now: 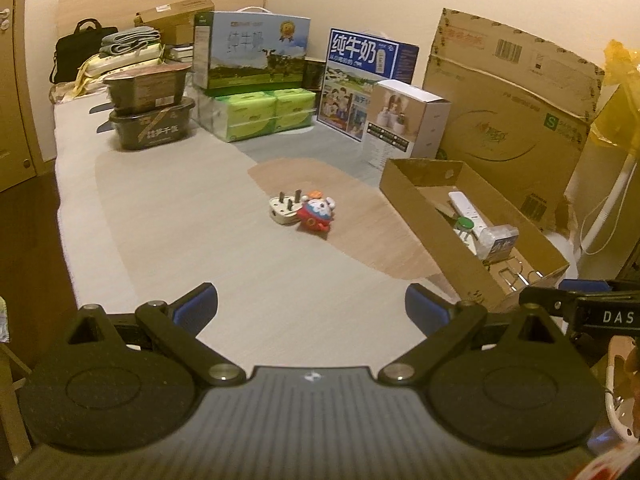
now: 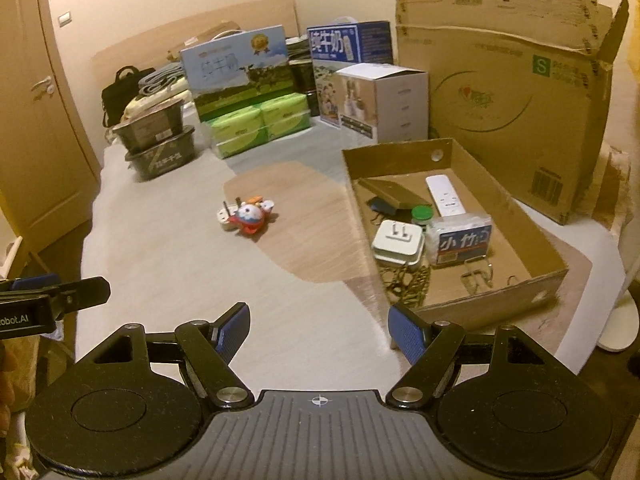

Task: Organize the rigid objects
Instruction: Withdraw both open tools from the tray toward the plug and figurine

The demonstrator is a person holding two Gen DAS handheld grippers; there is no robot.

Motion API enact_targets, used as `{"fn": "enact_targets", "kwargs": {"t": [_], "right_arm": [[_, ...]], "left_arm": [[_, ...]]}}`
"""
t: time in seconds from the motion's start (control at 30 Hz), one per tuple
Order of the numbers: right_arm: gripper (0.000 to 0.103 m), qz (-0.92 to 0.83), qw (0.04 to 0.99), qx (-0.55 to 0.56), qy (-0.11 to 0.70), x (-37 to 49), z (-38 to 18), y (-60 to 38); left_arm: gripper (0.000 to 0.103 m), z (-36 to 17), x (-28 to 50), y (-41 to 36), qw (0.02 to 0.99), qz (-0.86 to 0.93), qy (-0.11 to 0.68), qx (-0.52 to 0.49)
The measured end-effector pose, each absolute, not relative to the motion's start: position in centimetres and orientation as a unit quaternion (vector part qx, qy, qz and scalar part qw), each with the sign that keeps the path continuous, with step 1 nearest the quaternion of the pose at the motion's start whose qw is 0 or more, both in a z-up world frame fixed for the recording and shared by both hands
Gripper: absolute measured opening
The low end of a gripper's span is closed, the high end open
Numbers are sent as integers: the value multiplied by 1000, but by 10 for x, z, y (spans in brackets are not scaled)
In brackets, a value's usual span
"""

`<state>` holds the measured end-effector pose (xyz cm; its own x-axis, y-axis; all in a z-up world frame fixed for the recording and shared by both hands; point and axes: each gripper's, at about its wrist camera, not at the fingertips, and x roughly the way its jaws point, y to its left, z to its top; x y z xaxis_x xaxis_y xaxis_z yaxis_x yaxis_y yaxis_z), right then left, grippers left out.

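A red and white toy figure (image 1: pixel 317 214) (image 2: pixel 252 220) lies on the bed, touching a white plug adapter (image 1: pixel 282 209) (image 2: pixel 225 216) on its left. To the right stands a shallow cardboard box (image 1: pixel 420 216) (image 2: pixel 472 308). It holds a white remote (image 2: pixel 444 196), a white charger (image 2: pixel 398 242), a green-capped jar (image 2: pixel 422 214), a plastic pack (image 2: pixel 460 240), a dark flat case (image 2: pixel 394 194) and a chain (image 2: pixel 404 280). My left gripper (image 1: pixel 312 306) stands open over the near bedsheet, with nothing between its fingers. My right gripper (image 2: pixel 318 330) is open too, near the box's front left corner.
Milk cartons (image 1: pixel 252 50) (image 1: pixel 366 76), green tissue packs (image 1: pixel 262 114), two stacked black tubs (image 1: pixel 150 110) and a white carton (image 1: pixel 404 120) line the far side of the bed. A tall open cardboard box (image 2: pixel 504 92) stands behind the shallow one. A door (image 2: pixel 36 112) is at left.
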<state>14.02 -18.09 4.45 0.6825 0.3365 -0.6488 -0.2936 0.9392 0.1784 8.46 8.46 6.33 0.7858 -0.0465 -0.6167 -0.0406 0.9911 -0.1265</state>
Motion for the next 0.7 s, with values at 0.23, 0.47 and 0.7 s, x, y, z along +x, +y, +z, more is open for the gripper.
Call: {"fn": "enact_targets", "kwargs": {"t": [0.23, 0.47, 0.7], "right_arm": [[76, 184, 914, 24, 362, 141, 41, -168], [76, 194, 910, 20, 367, 145, 35, -157], [76, 199, 908, 16, 369, 152, 29, -147]], "left_arm": [[99, 61, 81, 95, 942, 7, 329, -68], [99, 60, 85, 102, 942, 12, 330, -65], [99, 55, 92, 113, 940, 20, 334, -67]]}}
